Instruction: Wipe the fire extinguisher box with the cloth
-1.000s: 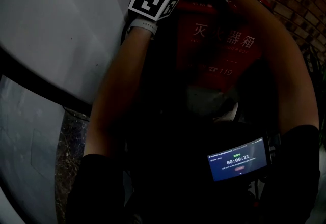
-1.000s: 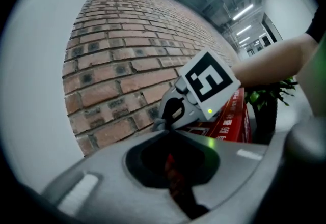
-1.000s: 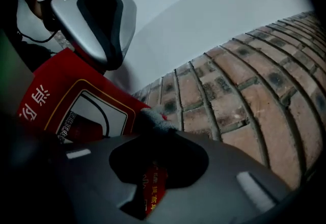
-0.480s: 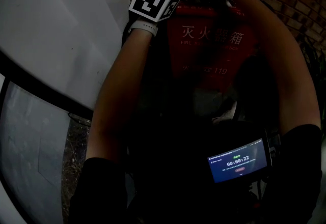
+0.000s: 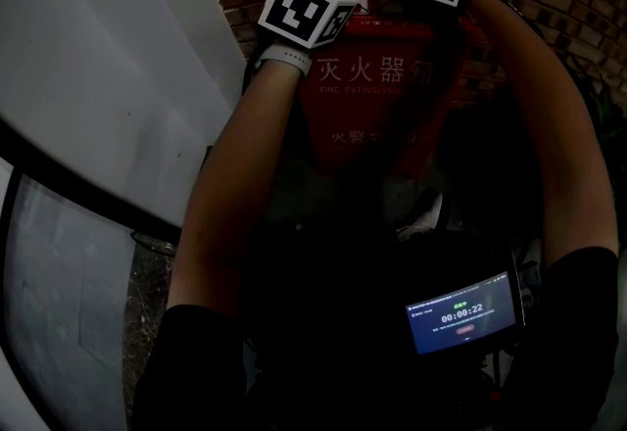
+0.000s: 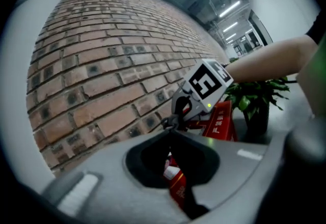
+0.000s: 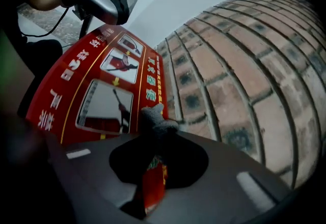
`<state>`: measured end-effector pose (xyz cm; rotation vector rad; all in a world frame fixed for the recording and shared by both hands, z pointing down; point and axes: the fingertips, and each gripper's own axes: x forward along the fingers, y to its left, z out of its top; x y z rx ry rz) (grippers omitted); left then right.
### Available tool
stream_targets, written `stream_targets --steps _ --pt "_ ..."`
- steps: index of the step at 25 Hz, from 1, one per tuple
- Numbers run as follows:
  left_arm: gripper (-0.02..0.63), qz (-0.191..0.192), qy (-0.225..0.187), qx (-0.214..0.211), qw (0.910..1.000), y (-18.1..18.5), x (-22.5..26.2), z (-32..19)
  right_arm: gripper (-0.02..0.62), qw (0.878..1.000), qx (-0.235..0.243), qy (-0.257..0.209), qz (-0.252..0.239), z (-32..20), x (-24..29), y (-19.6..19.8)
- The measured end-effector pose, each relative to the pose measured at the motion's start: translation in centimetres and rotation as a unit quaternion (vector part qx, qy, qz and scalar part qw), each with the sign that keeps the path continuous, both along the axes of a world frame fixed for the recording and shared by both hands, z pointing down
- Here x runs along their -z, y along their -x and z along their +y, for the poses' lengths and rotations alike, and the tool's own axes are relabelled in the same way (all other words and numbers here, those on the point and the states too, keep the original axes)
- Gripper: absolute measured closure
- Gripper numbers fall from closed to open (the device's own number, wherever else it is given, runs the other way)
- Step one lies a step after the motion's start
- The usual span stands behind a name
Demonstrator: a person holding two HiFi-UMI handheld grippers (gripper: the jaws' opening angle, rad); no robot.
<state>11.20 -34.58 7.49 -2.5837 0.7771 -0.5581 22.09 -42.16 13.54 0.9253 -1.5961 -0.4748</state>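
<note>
A red fire extinguisher box [image 5: 362, 116] with white lettering stands against a brick wall. Both grippers are at its top edge. My right gripper [image 7: 153, 134] is shut on a grey cloth [image 7: 155, 120], whose tuft sticks out past the jaws over the box's pictured top face [image 7: 97, 95], close to the bricks. My left gripper [image 6: 171, 129] has its jaws together with nothing seen between them, above the box's top [image 6: 222, 122]. From the left gripper view the right gripper [image 6: 204, 88] is just ahead. In the head view the jaws of both are hidden behind their marker cubes.
The brick wall [image 6: 102, 65] runs right behind the box. A white curved panel [image 5: 108, 76] is at the left, speckled floor [image 5: 137, 292] below it. A potted plant [image 6: 254, 98] stands beyond the box. A lit screen [image 5: 460, 310] hangs at the person's chest.
The head view has tilted, so more brick wall shows and the box sits lower left. The right gripper has shifted rightward along the box's top; the left stays near the left corner.
</note>
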Motion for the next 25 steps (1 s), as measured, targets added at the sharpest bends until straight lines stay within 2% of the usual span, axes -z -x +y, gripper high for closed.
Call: stream_targets --steps 7,9,11,15,21,25 --pt "0.603 -0.007 -0.003 -0.021 0.9998 -3.9 -0.2 1.6 0.558 0.999 -0.035 -0.006 0.019 2.1 0.3 -5.9" --pt "0.603 -0.006 -0.003 -0.02 0.9998 -4.0 -0.3 1.9 0.558 0.999 -0.05 0.013 0.016 3.0 -0.3 -7.2" --pt "0.603 -0.006 -0.002 -0.019 0.9998 -3.8 -0.5 2.1 0.558 0.998 -0.053 0.039 -0.012 4.1 -1.0 -7.4" --pt "0.603 -0.003 -0.006 -0.017 0.9998 -2.7 0.0 2.2 0.558 0.997 -0.021 0.035 -0.058 4.7 1.0 -5.3" --pt "0.603 0.01 -0.014 -0.008 0.9998 0.6 1.5 2.3 0.558 0.998 0.038 -0.002 -0.054 4.5 5.1 1.3" --pt "0.603 0.021 -0.017 0.018 0.9994 4.4 2.2 1.1 0.558 0.995 0.077 0.001 -0.062 3.6 5.8 7.0"
